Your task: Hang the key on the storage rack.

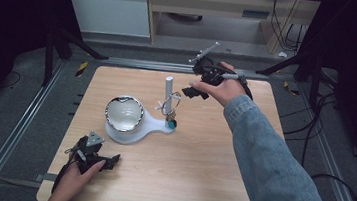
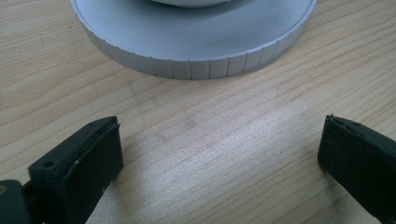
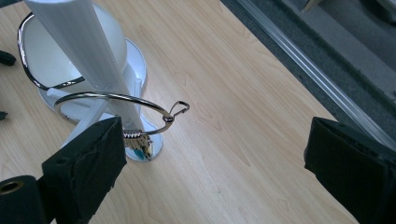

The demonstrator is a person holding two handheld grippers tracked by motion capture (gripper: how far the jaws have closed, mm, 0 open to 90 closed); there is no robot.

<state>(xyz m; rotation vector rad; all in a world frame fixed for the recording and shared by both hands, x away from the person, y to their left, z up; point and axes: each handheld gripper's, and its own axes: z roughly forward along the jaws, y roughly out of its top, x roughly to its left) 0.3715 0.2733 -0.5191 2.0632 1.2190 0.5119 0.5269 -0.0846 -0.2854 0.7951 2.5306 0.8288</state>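
The right gripper (image 1: pixel 198 90) hangs above the far half of the pale wooden counter (image 1: pixel 194 167), at about two o'clock from the white plastic stand with its upright post (image 1: pixel 168 87). Its jaws are spread wide with nothing between them. In the right gripper view, a thin silver wire ring with a small clasp (image 3: pixel 140 105) hangs around the post, and a few small keys or charms (image 3: pixel 140 142) dangle beneath it; the ring seems to be what this hand is reaching for. I judge that the approach is under way and no grasp has been made. The next move calls for lowering the gripper toward eight o'clock and closing on the thin wire near its clasp, then lifting it up the post.

The left gripper (image 1: pixel 102 160) rests low at the near left, at seven o'clock from the stand's round base (image 2: pixel 196 56), jaws wide apart and empty, placed to steady that base.

The shiny rimmed bowl-like disc (image 1: pixel 124 113) on the base is hard to identify. The post's top is cut off in the right gripper view, and the teal-tinted charms are too small to make out.
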